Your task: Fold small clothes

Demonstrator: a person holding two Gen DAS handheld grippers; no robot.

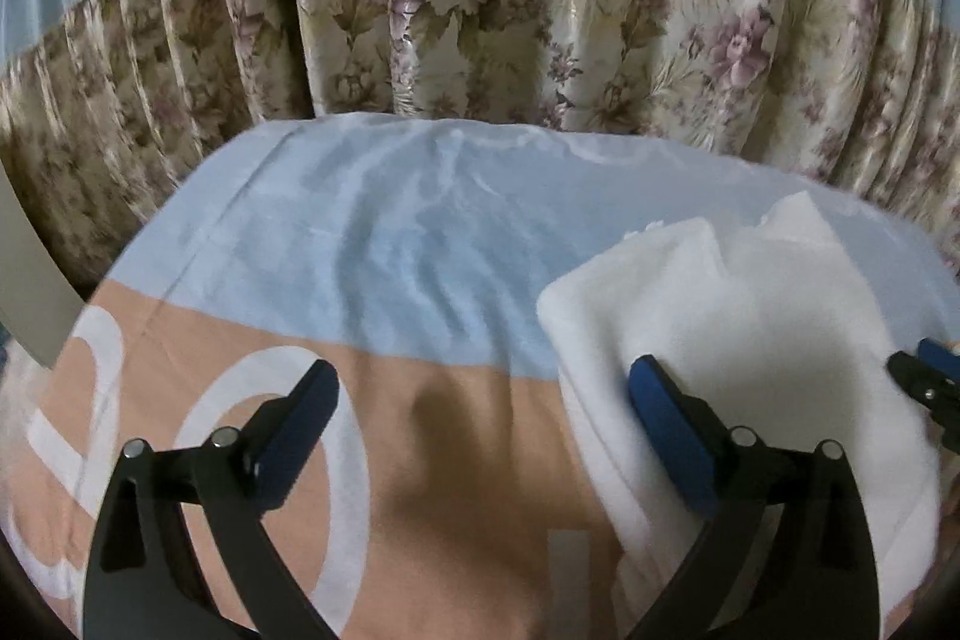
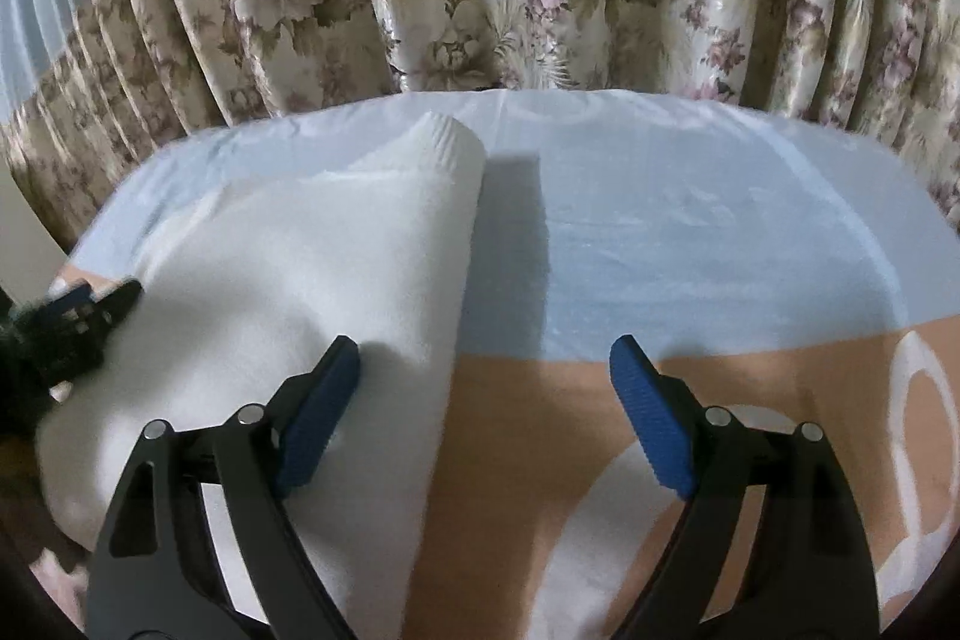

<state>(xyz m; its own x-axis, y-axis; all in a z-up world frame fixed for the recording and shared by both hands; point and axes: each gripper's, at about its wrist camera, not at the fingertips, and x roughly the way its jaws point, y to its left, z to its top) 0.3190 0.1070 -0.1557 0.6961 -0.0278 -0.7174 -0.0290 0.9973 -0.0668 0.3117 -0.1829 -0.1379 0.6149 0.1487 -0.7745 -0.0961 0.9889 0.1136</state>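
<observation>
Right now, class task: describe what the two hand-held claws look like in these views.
Each claw, left claw and right claw, has a matte black forked frame, silver round pivot pins and two flat fingers faced with ribbed blue pads. No cables, markings or sleeves show.

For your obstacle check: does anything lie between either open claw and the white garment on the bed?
Nothing visible does. The left claw and right claw each straddle an edge of the white garment on the bedsheet.

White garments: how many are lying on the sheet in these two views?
1. A single white garment lies on the blue and peach sheet, between the two grippers; the right wrist view shows the same one. Others may lie outside the views.
</observation>
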